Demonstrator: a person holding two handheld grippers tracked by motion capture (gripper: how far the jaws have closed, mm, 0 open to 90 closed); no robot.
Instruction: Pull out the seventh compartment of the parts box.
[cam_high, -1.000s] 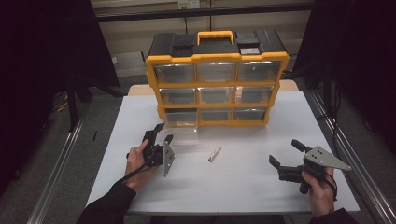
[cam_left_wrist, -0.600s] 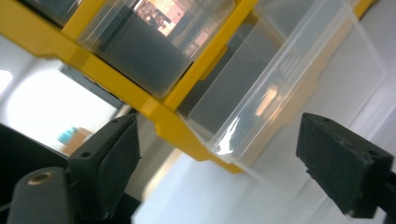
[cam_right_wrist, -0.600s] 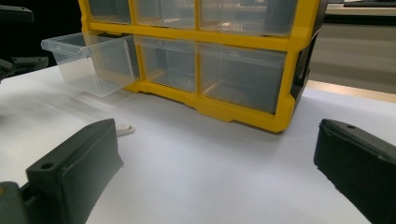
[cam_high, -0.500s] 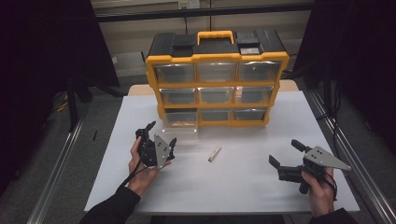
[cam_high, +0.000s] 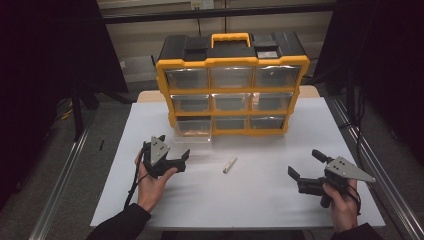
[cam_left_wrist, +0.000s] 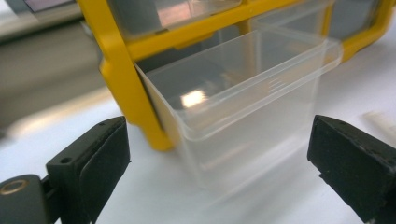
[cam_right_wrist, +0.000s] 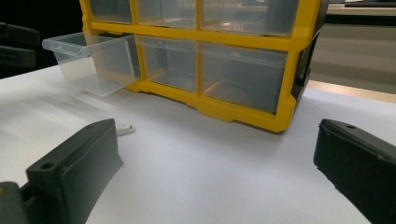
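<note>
Before left tool (cam_high: 172, 152): drawer (cam_high: 192, 131) jutting toward it

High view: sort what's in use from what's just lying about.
In use:
- pulled-out clear drawer
- yellow organizer
- left tool, open, facing the drawer

Lying about:
- small white piece
- right tool, open, empty

A white tabletop (cam_high: 260, 200) carries a yellow and black drawer cabinet (cam_high: 232, 82) standing at its far edge, with one clear drawer (cam_high: 192, 130) pulled out at the cabinet's lower left and resting on the surface. Near the middle, well apart from the cabinet, lies a small pale stick (cam_high: 230, 164).
</note>
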